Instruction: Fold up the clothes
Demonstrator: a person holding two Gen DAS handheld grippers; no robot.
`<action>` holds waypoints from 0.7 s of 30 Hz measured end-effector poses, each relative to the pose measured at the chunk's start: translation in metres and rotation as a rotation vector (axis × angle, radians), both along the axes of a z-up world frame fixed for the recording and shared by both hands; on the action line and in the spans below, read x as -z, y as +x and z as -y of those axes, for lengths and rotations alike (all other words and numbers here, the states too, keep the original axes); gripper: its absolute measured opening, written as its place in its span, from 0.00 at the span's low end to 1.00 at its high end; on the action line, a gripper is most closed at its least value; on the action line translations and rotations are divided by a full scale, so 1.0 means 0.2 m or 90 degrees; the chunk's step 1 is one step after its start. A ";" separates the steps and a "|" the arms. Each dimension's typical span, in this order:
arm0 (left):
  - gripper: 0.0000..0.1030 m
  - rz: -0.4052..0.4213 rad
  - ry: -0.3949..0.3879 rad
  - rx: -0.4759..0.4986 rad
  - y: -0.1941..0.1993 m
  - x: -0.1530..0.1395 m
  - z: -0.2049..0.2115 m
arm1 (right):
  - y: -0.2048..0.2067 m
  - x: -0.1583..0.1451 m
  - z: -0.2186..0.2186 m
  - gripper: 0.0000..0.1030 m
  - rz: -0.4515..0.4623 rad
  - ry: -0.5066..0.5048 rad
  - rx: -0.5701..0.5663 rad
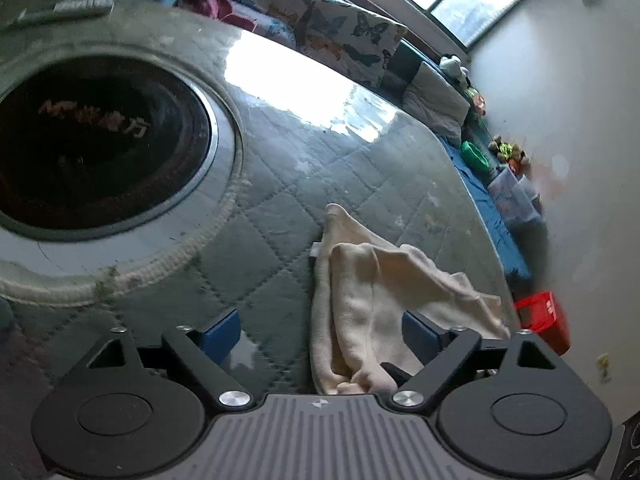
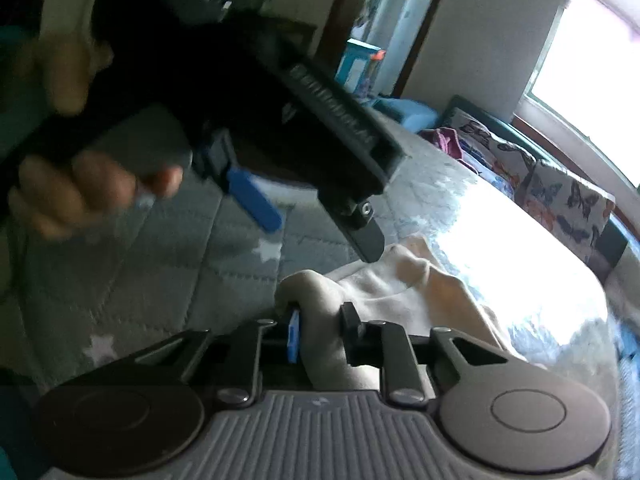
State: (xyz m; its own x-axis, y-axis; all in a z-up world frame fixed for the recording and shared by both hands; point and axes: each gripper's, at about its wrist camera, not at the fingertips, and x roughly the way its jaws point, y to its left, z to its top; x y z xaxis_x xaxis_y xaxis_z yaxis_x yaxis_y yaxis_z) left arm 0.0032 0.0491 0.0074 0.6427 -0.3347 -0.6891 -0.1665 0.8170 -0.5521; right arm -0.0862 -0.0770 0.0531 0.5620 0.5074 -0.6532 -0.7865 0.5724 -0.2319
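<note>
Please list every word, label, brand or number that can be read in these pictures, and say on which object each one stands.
"方": the last character of a reddish line of text on the round dark panel; the characters before it are too blurred to read.
Raised lettering along the edge of the left gripper body, seen from the right wrist: too blurred to read.
The cream cloth carries a small white tag with no readable text.

left claw (image 1: 320, 332) wide, right claw (image 2: 318, 336) clamped

A home living room: butterfly-print cushions (image 1: 352, 36), quilted table cover (image 1: 280, 216), soft toys (image 1: 508, 150).
</note>
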 end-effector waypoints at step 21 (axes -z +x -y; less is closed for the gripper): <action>0.16 -0.055 -0.138 -0.030 0.10 0.13 0.05 | -0.02 -0.11 0.25 0.21 -0.083 0.162 0.030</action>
State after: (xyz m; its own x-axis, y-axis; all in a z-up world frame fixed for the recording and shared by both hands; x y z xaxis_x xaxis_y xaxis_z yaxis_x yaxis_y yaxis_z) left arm 0.0223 0.0394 -0.0177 0.6024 -0.4522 -0.6578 -0.2557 0.6713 -0.6957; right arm -0.0908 -0.1260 0.0749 0.5079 0.6400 -0.5766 -0.7717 0.6355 0.0256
